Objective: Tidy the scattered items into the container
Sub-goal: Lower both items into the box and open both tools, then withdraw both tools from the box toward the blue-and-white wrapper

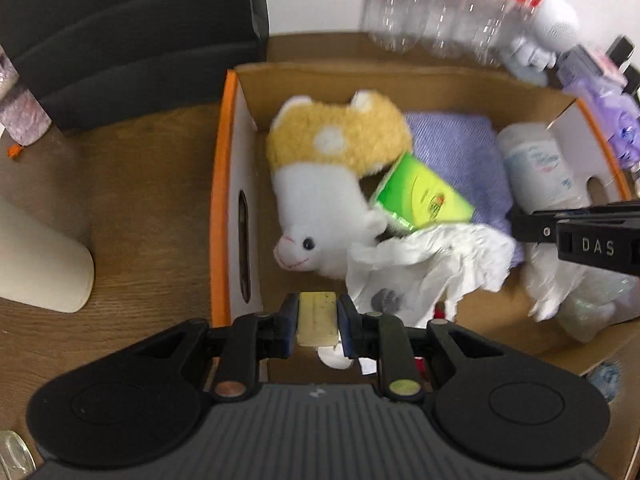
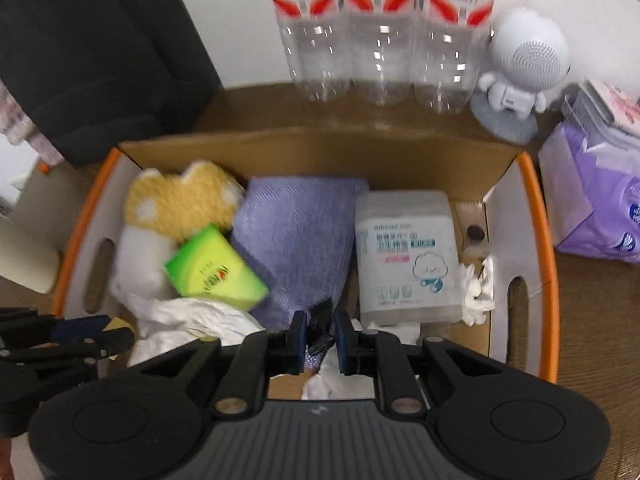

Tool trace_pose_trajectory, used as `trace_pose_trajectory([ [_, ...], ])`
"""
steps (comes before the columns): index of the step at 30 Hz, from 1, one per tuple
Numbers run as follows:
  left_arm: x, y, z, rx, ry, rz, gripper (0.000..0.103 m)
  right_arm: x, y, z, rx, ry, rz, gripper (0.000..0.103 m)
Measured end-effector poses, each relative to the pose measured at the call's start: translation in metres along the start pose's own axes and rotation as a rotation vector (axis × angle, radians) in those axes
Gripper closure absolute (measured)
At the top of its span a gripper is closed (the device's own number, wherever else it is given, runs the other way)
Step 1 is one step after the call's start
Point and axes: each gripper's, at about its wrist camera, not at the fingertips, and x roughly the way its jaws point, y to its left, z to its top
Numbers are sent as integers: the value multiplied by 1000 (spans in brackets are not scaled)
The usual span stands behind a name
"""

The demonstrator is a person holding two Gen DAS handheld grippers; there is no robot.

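left gripper [image 1: 318, 322]: fingers pinch yellow sponge [image 1: 317, 317], long axis along them, above cardboard box [image 1: 224, 184] near-left corner | right gripper [image 2: 320, 338]: fingers pinch small dark brush [image 2: 320, 320], lower centre, over box

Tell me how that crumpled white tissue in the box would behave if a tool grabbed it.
The crumpled white tissue looks floppy: its creased folds drape over the purple cloth, so it would probably sag from a pinch. It is probably very light, thin and ragged at the edges. It may tear if tugged while snagged under the green box.
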Motion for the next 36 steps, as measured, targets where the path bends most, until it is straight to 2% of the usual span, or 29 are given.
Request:
trace_pose_trajectory([
  [2,-1,-2,-1,4,7,9,72,5,-1,-1,11,8,-30,84],
  [3,-5,-4,-1,5,6,15,63,5,-3,-1,24,13,-35,79],
  [4,-12,-5,-1,10,-7,20,58,2,-4,-2,32,13,-37,77],
  [6,-31,-6,0,11,-30,19,57,-9,-2,-4,24,11,-41,76],
  [9,-68,-7,2,-9,-65,24,52,-42,-1,-6,19,-11,-51,67],
  [11,-99,-12,1,12,-94,20,49,-70,0,-6,26,-28,-58,59],
  [14,-143,-20,-6,35,-144,4,36,-116,-2,-9,46,-62,-43,51],
  [16,-168,-23,-12,35,-178,-5,22,-145,-1,-14,49,-95,-47,48],
  [19,-186,-30,-23,26,-210,-8,8,-173,0,-26,47,-123,-43,45],
  [22,-193,-35,-34,6,-231,10,2,-187,3,-40,37,-131,-35,38],
  [27,-196,-33,-50,-50,-300,29,0,-196,3,-58,28,-176,-40,29],
  [28,-197,-32,-52,-56,-321,30,0,-197,3,-62,29,-198,-45,25],
  [30,-200,-34,-61,-74,-396,41,0,-199,3,-70,28,-253,-47,24],
  [34,-204,-42,-91,-34,-656,35,0,-211,1,-91,-3,-436,-8,24],
  [36,-201,-47,-106,-19,-752,62,0,-212,0,-104,-23,-522,-15,23],
])
